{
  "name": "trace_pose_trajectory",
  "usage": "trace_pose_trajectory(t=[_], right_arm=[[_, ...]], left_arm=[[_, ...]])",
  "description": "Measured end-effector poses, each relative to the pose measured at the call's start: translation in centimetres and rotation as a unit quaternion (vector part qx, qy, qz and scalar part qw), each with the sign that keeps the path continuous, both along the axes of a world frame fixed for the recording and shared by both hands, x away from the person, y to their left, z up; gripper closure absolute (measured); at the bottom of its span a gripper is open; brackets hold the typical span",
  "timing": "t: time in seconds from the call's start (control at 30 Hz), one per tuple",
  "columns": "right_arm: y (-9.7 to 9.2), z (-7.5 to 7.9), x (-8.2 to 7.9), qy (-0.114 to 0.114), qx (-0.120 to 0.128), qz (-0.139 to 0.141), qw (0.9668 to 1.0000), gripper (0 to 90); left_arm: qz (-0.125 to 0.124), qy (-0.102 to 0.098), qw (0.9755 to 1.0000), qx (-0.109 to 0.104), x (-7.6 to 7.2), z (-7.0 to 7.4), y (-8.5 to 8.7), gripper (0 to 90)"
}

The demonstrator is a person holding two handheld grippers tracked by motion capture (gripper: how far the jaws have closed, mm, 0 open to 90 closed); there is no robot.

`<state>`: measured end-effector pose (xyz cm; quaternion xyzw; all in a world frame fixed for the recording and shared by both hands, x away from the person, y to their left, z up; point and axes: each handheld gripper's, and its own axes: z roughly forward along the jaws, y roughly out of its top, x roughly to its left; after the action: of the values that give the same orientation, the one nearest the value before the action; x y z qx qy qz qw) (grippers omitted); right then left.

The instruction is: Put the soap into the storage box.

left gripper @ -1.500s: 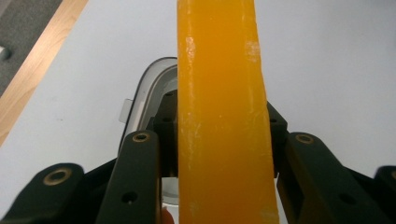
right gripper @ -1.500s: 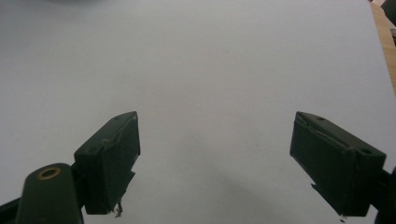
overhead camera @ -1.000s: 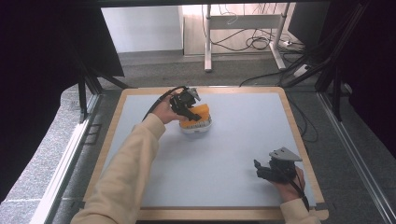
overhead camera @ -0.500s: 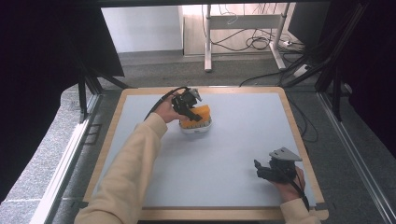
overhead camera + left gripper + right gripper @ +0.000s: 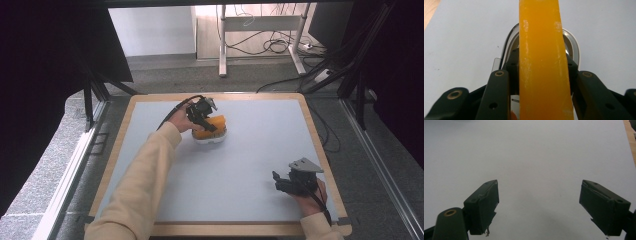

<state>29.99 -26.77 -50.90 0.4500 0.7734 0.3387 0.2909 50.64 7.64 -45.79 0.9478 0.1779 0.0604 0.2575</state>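
Note:
An orange slab stands on edge over a white dish at the back left of the table. My left gripper is shut on the slab from the left. In the left gripper view the orange slab runs up between the two black jaws of my left gripper, with the white dish rim beneath. I cannot tell if the slab touches the dish. My right gripper rests low near the front right corner. In the right gripper view, my right gripper stands open over bare table.
The pale grey table top has a wooden border. A sleeved left forearm crosses the left half. Black cable trails from the left gripper. Desk legs and cables lie on the floor beyond the table.

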Motion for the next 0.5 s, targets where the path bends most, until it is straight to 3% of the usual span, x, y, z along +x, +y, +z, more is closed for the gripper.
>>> trace_pose_trajectory(t=[0.1, 0.2, 0.33, 0.43, 0.5], right_arm=[[0.0, 0.0, 0.0, -0.001, 0.000, 0.000, 1.0000, 16.3], [0.0, 0.0, 0.0, 0.000, -0.001, 0.000, 1.0000, 16.3], [0.0, 0.0, 0.0, -0.001, -0.001, 0.001, 1.0000, 16.3], [0.1, 0.0, 0.0, -0.002, -0.002, 0.001, 1.0000, 16.3], [0.1, 0.0, 0.0, -0.002, -0.002, 0.002, 1.0000, 16.3]], left_arm=[[0.004, -0.003, 1.0000, -0.002, 0.1, 0.0, 0.0, 61.1], [0.011, -0.025, 0.9996, -0.005, 0.0, 0.3, 0.0, 57.6], [0.024, -0.050, 0.9983, -0.020, -0.2, 1.5, 0.1, 50.1], [0.034, -0.071, 0.9969, -0.007, -0.4, 2.2, 0.0, 41.5], [0.041, -0.069, 0.9966, -0.016, -0.5, 2.7, 0.0, 38.7]])
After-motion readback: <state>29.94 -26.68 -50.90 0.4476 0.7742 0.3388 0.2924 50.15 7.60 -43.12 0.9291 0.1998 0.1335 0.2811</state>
